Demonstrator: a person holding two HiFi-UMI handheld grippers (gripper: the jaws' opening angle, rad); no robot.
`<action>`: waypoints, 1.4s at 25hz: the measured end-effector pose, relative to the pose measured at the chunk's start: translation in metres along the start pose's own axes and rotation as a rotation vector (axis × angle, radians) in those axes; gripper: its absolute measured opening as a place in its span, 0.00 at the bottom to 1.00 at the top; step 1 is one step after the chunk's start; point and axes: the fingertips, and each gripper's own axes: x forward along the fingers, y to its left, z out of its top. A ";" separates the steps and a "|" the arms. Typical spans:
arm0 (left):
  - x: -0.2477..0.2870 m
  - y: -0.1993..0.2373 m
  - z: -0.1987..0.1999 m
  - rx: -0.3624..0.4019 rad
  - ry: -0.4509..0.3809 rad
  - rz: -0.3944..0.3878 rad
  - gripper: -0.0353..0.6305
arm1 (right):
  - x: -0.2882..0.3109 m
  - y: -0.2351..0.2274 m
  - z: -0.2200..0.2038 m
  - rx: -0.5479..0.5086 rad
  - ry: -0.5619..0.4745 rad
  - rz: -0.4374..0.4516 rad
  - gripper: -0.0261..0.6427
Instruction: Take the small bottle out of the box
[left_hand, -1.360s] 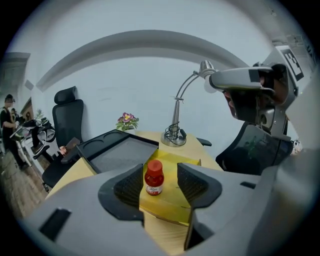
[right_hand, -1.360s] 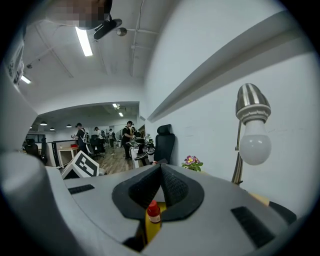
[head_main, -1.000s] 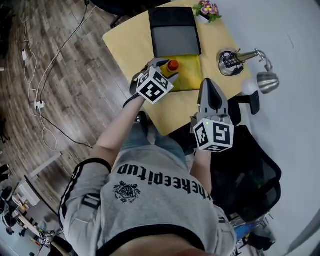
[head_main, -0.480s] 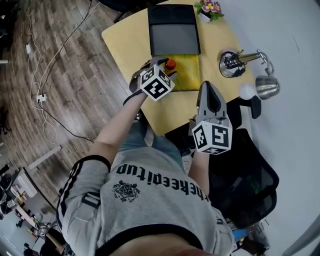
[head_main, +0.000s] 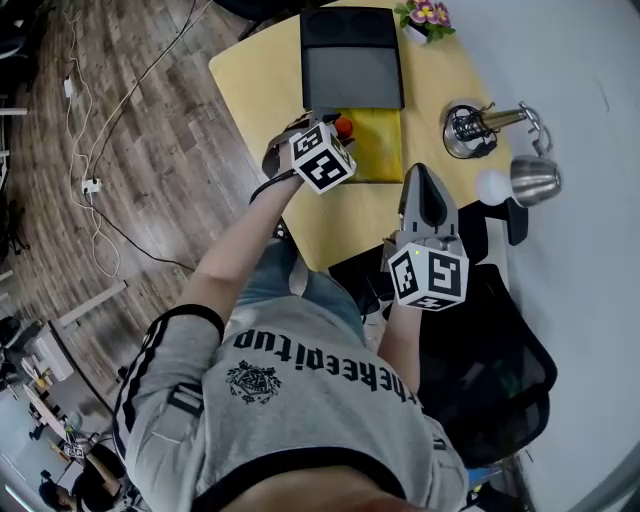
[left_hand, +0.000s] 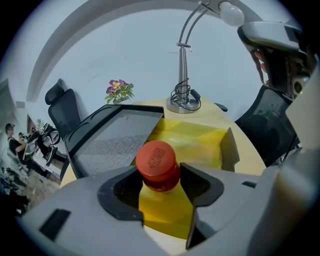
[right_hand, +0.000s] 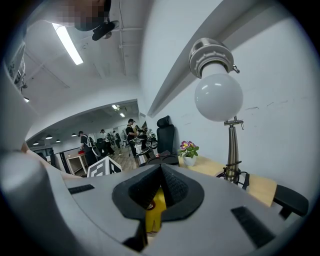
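The small bottle has a red cap and a yellow body. My left gripper is shut on its neck just under the cap. In the head view the bottle and left gripper are at the left edge of the open yellow box. The box's grey lid lies folded back behind it. The bottle's body blends into the yellow box, so its base is hidden. My right gripper hovers near the table's front edge, shut and empty.
A metal desk lamp with its bulb stands right of the box, close above the right gripper. A flower pot sits at the far corner of the yellow table. A black office chair is below right.
The left gripper, still shut on the bottle, has edged slightly right and farther along the box's left edge. The right gripper has stayed put.
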 end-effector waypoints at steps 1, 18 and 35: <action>0.002 0.000 -0.001 0.000 0.008 0.001 0.40 | 0.000 -0.001 -0.001 0.001 0.000 0.001 0.04; 0.012 -0.004 -0.002 -0.063 0.005 0.062 0.39 | -0.011 -0.020 -0.013 0.031 0.003 0.019 0.04; -0.122 -0.003 0.037 -0.233 -0.320 0.078 0.39 | -0.014 0.053 0.011 -0.012 -0.063 0.082 0.04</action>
